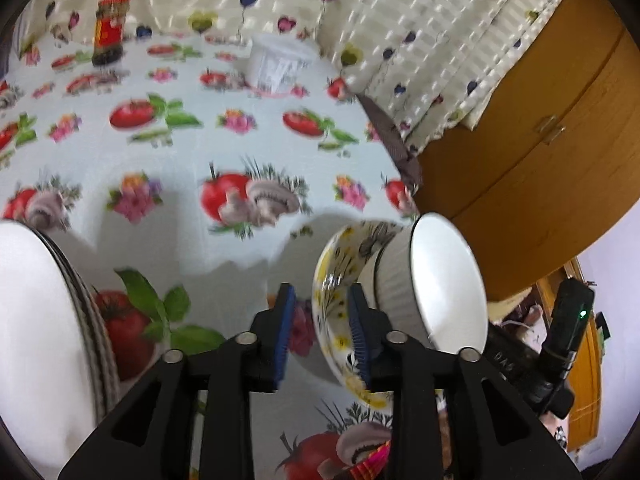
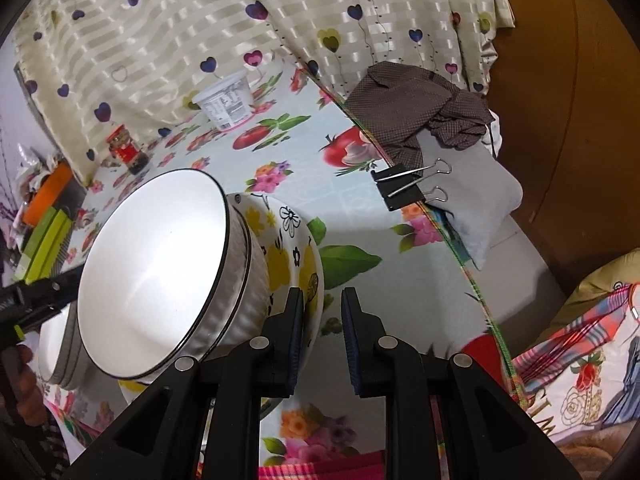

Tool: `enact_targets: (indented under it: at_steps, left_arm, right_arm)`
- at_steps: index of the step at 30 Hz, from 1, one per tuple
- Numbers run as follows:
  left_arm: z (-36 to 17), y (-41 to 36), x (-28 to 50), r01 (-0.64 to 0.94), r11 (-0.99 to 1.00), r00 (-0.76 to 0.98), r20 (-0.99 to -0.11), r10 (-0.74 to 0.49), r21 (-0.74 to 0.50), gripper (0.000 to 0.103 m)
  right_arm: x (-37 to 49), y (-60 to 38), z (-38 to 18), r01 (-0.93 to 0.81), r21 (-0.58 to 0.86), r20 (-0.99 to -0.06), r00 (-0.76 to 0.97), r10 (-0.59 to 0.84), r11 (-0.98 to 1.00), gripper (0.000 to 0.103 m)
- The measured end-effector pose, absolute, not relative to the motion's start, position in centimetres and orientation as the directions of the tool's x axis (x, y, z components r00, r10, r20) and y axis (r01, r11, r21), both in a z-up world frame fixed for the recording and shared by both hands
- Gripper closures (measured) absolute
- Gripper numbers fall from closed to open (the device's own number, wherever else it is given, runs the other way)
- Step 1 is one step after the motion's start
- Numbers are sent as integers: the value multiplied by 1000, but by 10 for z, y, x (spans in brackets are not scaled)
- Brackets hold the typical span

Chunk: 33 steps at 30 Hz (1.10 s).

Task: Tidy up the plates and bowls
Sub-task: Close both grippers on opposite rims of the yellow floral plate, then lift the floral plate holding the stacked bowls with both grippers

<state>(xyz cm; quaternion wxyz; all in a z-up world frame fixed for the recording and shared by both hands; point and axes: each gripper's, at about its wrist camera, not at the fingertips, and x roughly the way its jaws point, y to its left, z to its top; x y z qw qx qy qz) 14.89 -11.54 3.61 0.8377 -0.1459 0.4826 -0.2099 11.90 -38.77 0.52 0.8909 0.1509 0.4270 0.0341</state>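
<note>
A yellow-flowered bowl (image 1: 340, 248) (image 2: 288, 240) with a white ribbed bowl (image 1: 440, 276) (image 2: 160, 264) nested inside it is tipped on its side over the fruit-print tablecloth (image 1: 192, 240). In the left wrist view my left gripper (image 1: 322, 290) straddles the flowered bowl's rim. One pad is outside and one inside, with gaps showing, so it is open. In the right wrist view my right gripper (image 2: 322, 292) stands narrow with the same bowl's rim between its pads, shut on it. A stack of white plates (image 1: 36, 320) (image 2: 56, 344) lies to the left.
A white tub (image 1: 276, 66) (image 2: 226, 106) and a red jar (image 1: 110, 28) (image 2: 126, 150) stand at the back by the heart-print curtain. A binder clip (image 2: 404, 188) grips the table's right edge near a brown cloth (image 2: 420, 108). Green and orange boxes (image 2: 48, 224) sit far left.
</note>
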Motion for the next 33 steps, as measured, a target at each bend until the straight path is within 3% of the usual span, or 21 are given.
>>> enact_targets:
  at_steps: [2,9,28,31,33]
  left_arm:
    - [28,-119,148,203,871,429,-759,-490,-447,59]
    - [14,-129,150,206,862,382,-773,-507,-464,58]
    - [-15,-136,157,199,888,350,-816,-460,-415,53]
    - [-15,-135,159,210,886,366,-808,-463,-412,53]
    - [-16,-137,159,225,889,382,-803,-457,-399,53]
  right_arm:
    - [118,-389,5,68,303,-750,633,193,951,84]
    - [115,-389,4,44,295,-746,634,201,954,83]
    - [121,-391,-4,2,256,-763,614,201,967,53]
    - [121,-393,-5,-4,242,-758,624,191,970,45]
    - [122,-398,-7,19,250,-763,620,185,968,35]
